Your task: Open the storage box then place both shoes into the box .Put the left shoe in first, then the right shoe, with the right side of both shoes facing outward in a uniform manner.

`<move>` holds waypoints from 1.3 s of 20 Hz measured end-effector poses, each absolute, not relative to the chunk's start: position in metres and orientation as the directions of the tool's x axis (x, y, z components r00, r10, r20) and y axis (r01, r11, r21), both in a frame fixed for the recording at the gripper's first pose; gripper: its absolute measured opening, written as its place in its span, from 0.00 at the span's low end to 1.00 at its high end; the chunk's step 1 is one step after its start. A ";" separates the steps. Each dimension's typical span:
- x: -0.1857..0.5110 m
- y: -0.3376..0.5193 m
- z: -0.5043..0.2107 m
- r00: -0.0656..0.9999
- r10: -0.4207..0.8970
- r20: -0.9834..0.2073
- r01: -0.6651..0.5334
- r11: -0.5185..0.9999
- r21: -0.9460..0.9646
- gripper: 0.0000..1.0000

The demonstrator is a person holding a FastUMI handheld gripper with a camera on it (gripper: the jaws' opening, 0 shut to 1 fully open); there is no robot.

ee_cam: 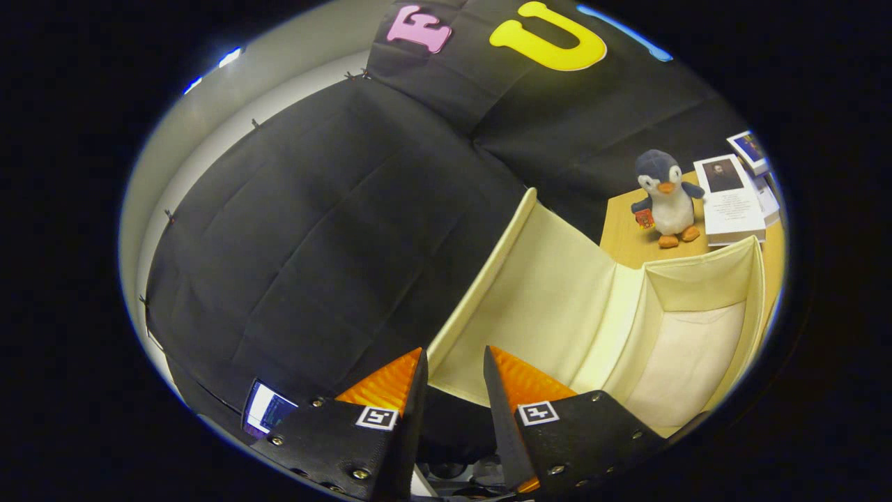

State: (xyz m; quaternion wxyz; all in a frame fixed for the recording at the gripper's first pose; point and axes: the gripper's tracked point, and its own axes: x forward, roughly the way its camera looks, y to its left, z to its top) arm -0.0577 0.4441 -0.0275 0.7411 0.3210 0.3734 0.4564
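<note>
A cream fabric storage box (697,355) stands open just ahead of my fingers, its inside bare as far as I can see. Its lid (543,293) is swung up and stands tilted against the black cloth wall. My gripper (454,352) is open, with a clear gap between the two fingertips. The lid's free corner and edge lie in that gap, and neither finger presses on them. The box body lies beyond the right finger (516,383).
A plush penguin (665,199) stands on a wooden table (624,240) behind the box, beside a stack of printed booklets (732,206). A small lit screen (268,411) sits low by the left finger. Black cloth covers the wall behind.
</note>
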 end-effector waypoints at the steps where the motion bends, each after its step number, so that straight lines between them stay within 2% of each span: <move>1: -0.059 0.440 -0.030 0.307 0.912 -0.272 -0.449 0.391 0.804 0.64; 3: -0.056 0.428 -0.035 0.331 0.897 -0.294 -0.465 0.426 0.776 0.96; 8: -0.036 0.375 -0.048 0.448 0.821 -0.354 -0.501 0.559 0.661 0.96; 15: -0.009 0.287 -0.071 0.602 0.668 -0.437 -0.441 0.734 0.516 0.96; 21: 0.003 0.218 -0.101 0.682 0.541 -0.492 -0.358 0.833 0.421 0.96; 26: 0.007 0.169 -0.151 0.693 0.430 -0.578 -0.278 0.900 0.336 0.96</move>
